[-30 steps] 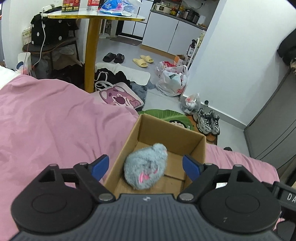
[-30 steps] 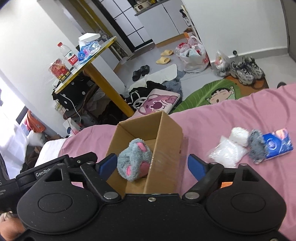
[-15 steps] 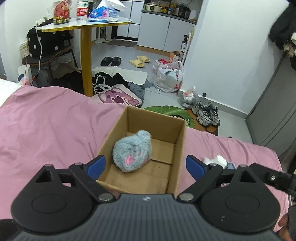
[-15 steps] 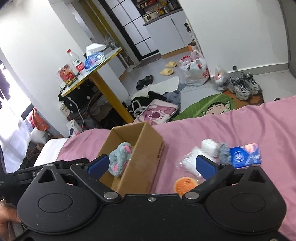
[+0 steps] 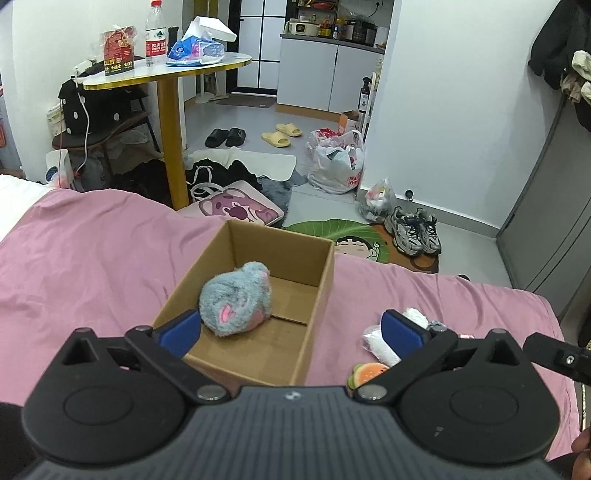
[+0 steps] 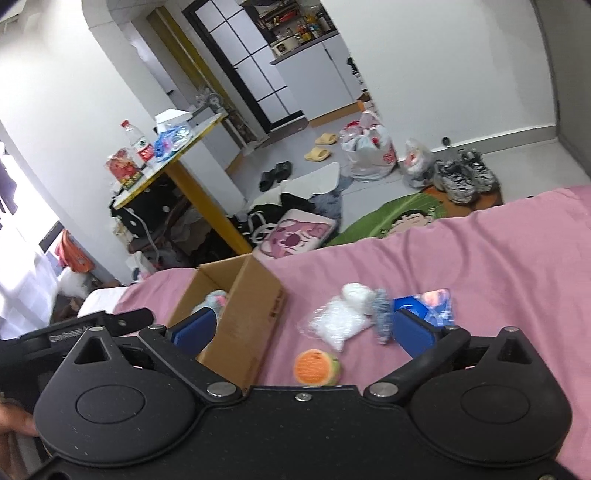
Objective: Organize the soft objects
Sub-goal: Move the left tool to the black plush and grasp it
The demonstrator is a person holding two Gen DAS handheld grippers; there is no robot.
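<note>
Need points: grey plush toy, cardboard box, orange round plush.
grey plush toy (image 5: 236, 299), left wrist view, middle of its furry body.
cardboard box (image 5: 320, 299), left wrist view, inner face of its right wall.
orange round plush (image 6: 316, 367), right wrist view, centre of its orange face.

On the desk at 11 o'clock in the left wrist view, a red snack packet (image 5: 118, 55) carries "tnt" printed 2 times along its dark lower band. The water bottle (image 5: 156, 35) beside it has a red label with white characters too small to read. Print on the cardboard box (image 6: 275, 306) side is blurred.
</note>
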